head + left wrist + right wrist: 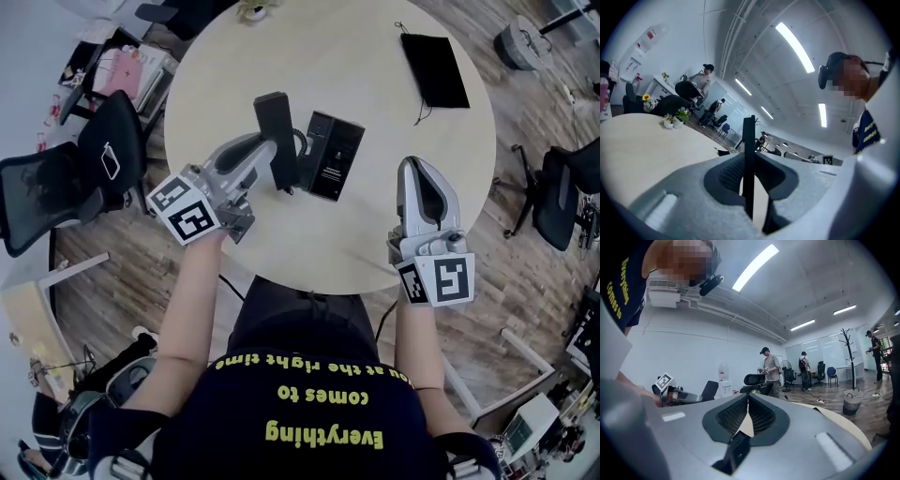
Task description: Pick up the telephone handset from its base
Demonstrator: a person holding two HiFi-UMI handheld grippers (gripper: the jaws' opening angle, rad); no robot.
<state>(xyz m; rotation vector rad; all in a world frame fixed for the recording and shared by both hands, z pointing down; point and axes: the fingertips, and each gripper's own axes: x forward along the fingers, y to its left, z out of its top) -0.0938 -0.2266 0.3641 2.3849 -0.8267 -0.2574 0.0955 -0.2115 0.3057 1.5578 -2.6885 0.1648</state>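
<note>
Starting nearest the operator: the right gripper (418,171) hangs over the table (309,248) to the near right of the base (334,155), well apart from it. Its jaws are closed tip to tip with nothing between them. The left gripper (266,157), to the near left of the base, is clamped across the lower part of the handset (276,127). Its own view shows the pads pressed on both faces of the thin black body. The handset sits just left of the base, apparently clear of the cradle, and a coiled cord (302,142) joins the two. Beyond the base, to its far right, lies a flat black pouch (434,68).

Handling, as a judgement: the handset is probably light, rigid plastic, smooth enough to twist in the pads. Grip it across the narrow mid-section, near its balance point. The cord will likely pull back toward the base as it stretches.

Count: one handset, one base, one cord, one pouch, two grippers.
</note>
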